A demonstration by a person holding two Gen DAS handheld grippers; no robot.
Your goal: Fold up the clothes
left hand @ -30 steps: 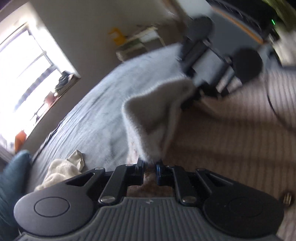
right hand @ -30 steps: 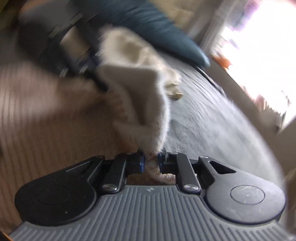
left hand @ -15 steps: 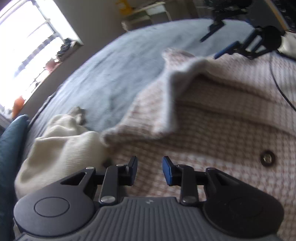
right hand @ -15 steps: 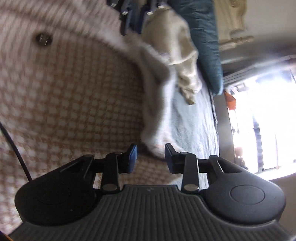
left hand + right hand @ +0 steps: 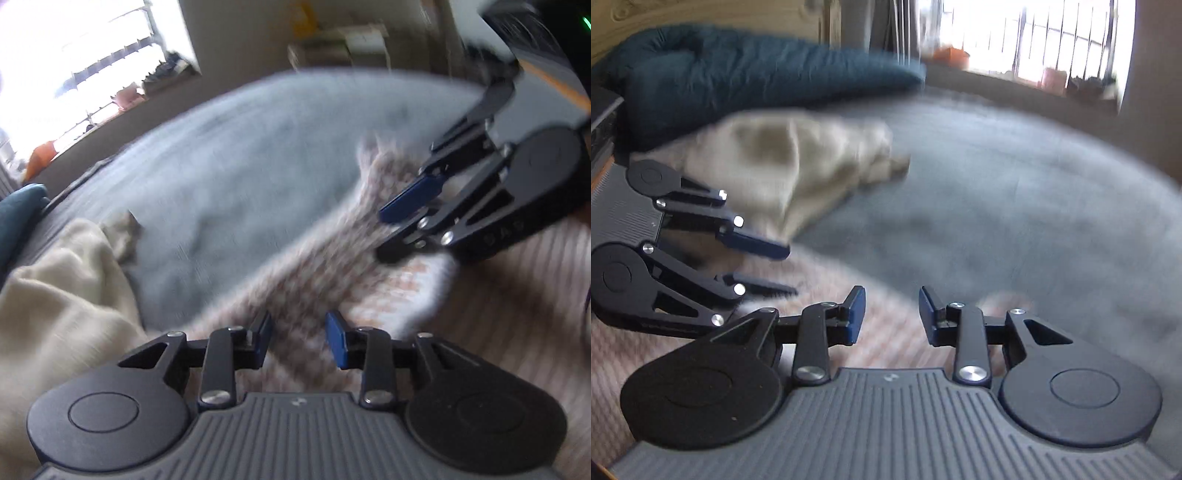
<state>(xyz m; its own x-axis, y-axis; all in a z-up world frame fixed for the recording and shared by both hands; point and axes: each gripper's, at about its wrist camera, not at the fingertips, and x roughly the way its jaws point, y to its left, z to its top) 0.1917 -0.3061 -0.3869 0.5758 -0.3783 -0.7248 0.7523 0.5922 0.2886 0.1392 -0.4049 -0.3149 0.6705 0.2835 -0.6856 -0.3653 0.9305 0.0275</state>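
A pink-and-white checked garment [image 5: 369, 295] lies on the grey-blue bed [image 5: 240, 166], with one edge folded over onto itself. My left gripper [image 5: 299, 332] hovers low over that folded edge. Its jaws are opening, and the cloth lies under the gap with the pads not pressing it. From the right wrist view the left gripper [image 5: 779, 271] reaches in from the left, with the checked garment [image 5: 897, 343] below. My right gripper [image 5: 892, 314] is open over the garment's edge and holds nothing. It also shows from the side as the right gripper [image 5: 382, 236]. Both views are motion-blurred.
A crumpled cream garment [image 5: 55, 295] lies beside the checked one, shown again as the cream garment [image 5: 798, 162] farther back. A dark teal pillow [image 5: 738, 74] sits at the bed's head. A bright window [image 5: 1034, 33] and a sill lie beyond the bed [image 5: 997, 203].
Both grippers held the checked garment's raised edge a second ago. They have opened and let it go, and the edge now lies folded on the garment. Both have rolled and moved low over the cloth.
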